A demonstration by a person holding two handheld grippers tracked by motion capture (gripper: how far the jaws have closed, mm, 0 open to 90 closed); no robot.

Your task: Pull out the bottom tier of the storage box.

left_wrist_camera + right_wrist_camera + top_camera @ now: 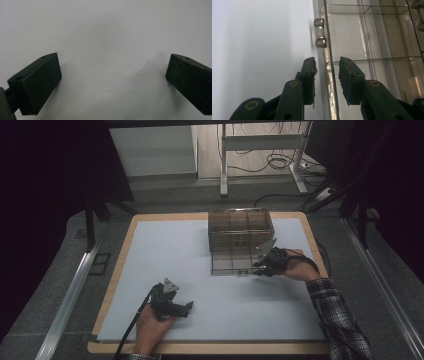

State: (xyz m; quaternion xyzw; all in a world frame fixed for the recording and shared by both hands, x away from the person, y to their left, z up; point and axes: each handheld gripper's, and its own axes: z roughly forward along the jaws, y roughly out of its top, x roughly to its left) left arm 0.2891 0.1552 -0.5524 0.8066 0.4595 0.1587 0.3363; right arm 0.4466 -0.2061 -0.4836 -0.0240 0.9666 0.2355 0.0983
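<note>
Counter: a white sheet on a wood-edged board, bare apart from one container and the two hand-held tools.

Clear case: a transparent, brown-tinted box divided into compartments, standing toward the far right of the counter. A flat panel of it, apparently a door or lid, lies folded down toward the person. In the right gripper view a small metal-capped knob sits at this panel's edge.

Right gripper: at the near right corner of the case. Its jaws stand a little apart, one on each side of the thin panel edge, ahead of the knob; a visible gap remains on both sides, so the panel is judged not to be clamped.

Left gripper: resting low over bare counter near the front edge, well apart from the case. Its jaws are wide apart with nothing between them.

Progress: the case appears opened and the panel released or nearly so. No contents are visible in the compartments, so any loading or closing is judged to remain.
</note>
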